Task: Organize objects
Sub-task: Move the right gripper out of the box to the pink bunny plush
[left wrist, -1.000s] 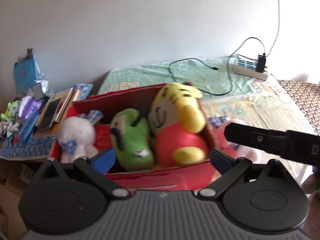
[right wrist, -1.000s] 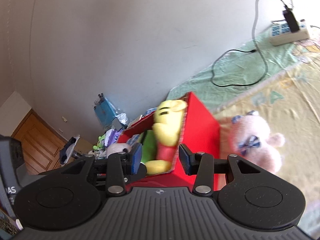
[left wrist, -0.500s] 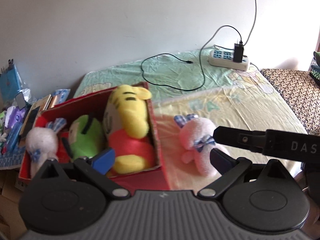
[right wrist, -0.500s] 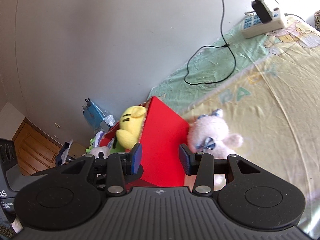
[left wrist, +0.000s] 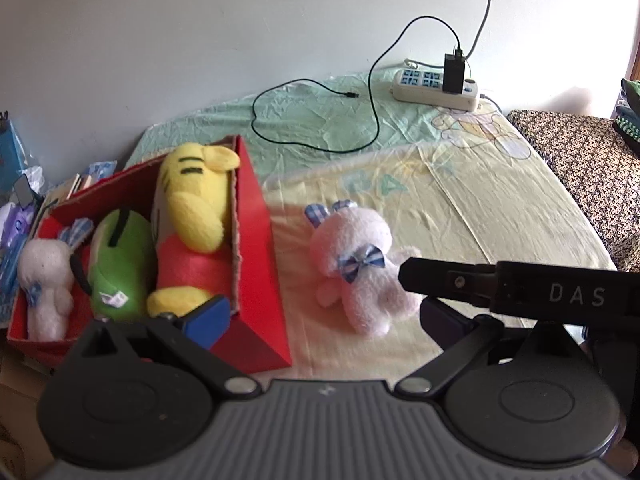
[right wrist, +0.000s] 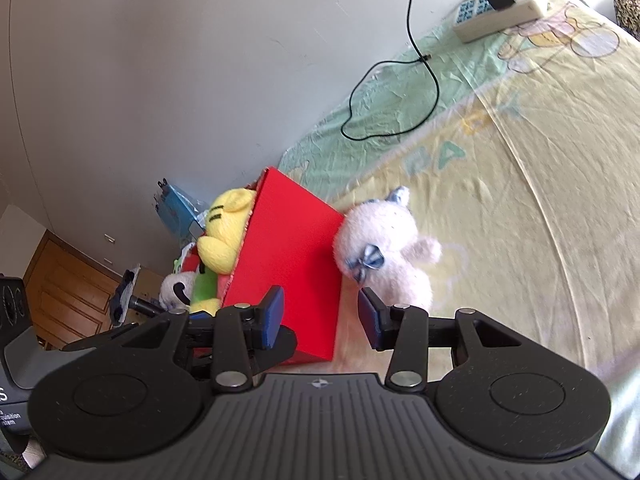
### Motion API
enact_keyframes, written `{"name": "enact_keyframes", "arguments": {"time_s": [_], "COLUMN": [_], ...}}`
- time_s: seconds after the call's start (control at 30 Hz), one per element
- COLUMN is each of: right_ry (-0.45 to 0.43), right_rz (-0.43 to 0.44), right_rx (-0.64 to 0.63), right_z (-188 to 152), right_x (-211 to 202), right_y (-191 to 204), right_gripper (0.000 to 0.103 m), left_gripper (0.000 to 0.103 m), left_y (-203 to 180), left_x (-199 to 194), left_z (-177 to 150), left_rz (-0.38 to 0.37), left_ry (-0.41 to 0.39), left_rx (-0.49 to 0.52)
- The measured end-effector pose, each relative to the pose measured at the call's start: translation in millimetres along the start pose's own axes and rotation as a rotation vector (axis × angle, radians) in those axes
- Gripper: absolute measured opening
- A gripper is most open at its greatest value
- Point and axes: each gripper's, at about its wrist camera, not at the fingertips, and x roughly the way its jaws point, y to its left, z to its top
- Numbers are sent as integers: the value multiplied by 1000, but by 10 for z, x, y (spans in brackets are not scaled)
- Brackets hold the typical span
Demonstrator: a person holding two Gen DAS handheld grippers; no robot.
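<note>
A: Well, nearest us, what do we have?

B: We have our left gripper [left wrist: 320, 316], its jaws wide apart with nothing between them. One blue pad [left wrist: 208, 318] sits in front of the box's near corner; the other is beside the pink toy.

A: And our right gripper [right wrist: 320, 316]?

B: Its jaws stand partly apart, gripping nothing. Through the gap we see the box's red side and a bit of the sheet. In the left view its black arm crosses in from the right, its tip just beside the pink toy.

A: Where is the pink toy [left wrist: 356, 268]?

B: It lies on the yellow sheet [left wrist: 500, 208], just beside the box's [left wrist: 260, 248] right wall, outside it. We see a blue checked bow on its chest. In the right view it seems to touch the box wall; we cannot tell for sure.

A: What is inside the box?

B: We count three toys side by side: a yellow one [left wrist: 192, 216] in a red top against the right wall, a green one [left wrist: 120, 264] in the middle, and a white one [left wrist: 44, 276] at the left.

A: And further back?

B: A black cable [left wrist: 320, 120] loops over the green part of the sheet, and a power strip [left wrist: 432, 86] with a black plug lies by the white wall [left wrist: 200, 40]. Left of the box we see a cluttered heap of books and packets.
</note>
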Motion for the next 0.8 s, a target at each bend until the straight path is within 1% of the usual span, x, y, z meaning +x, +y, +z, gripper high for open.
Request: {"name": "enact_keyframes", "arguments": {"time_s": [0.2, 0.5, 0.6, 0.8], "right_ry": [24, 55, 67, 74], "right_rz": [-3, -23, -32, -52], "right_rx": [13, 44, 55, 64], "right_z": [-29, -86, -98, -97], "right_x": [-46, -84, -63, 15], "right_y": [-132, -342, -409, -496], "right_gripper": [46, 46, 46, 46], "left_gripper": [100, 100, 100, 100], "left_y": [-126, -237, -249, -249], "left_x": [104, 350, 410, 558], "left_z": [-84, -255, -325, -413], "left_rz": [-4, -30, -50, -65], "left_ry": [38, 123, 137, 159], "left_rx": [-8, -44, -58, -66]}}
